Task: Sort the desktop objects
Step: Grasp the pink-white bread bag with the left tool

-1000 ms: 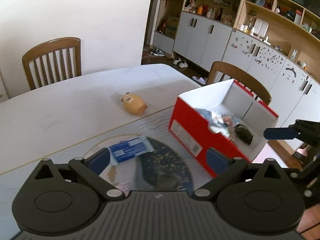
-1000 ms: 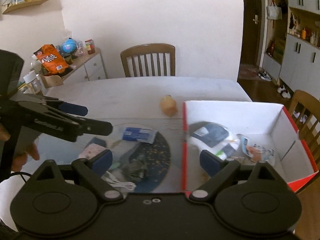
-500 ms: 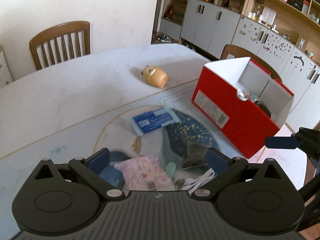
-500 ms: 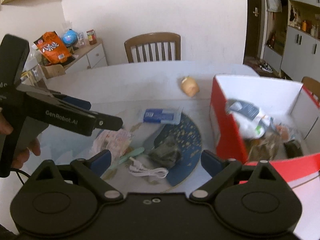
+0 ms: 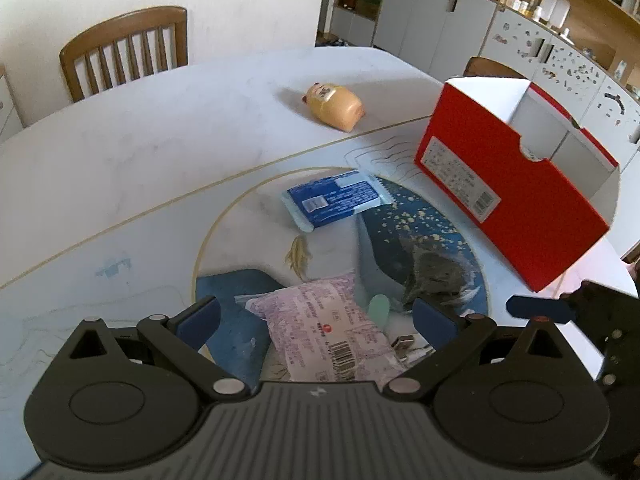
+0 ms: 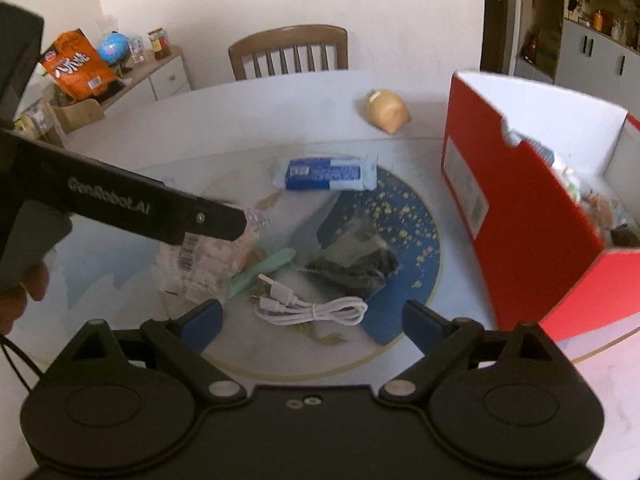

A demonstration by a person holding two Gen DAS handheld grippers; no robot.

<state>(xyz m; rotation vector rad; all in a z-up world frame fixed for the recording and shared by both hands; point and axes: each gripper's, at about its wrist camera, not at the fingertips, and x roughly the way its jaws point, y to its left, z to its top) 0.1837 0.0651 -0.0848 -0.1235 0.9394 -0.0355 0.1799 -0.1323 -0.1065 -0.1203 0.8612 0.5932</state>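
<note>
Left gripper [image 5: 316, 316] jaws spread wide over pink packet [image 5: 324, 340], barcode seen, nothing clamped. "GenRobot.AI" read on left gripper side. Right gripper [image 6: 312, 320] jaws apart, white cable [image 6: 312, 308] just ahead at 12 o'clock. Dark bag [image 6: 352, 260] beyond; blue packet [image 6: 328, 174] farther. Red box [image 6: 520, 216], white label on side, at 2 o'clock. Yellow toy [image 6: 388, 116] farthest on table [image 5: 140, 152].

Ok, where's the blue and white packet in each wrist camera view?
Left wrist: blue and white packet lies just above centre, left of the red box.
Right wrist: the packet sits above centre, beyond the white cable.
Shared landmark: the red box, to the packet's right in both views.
</note>
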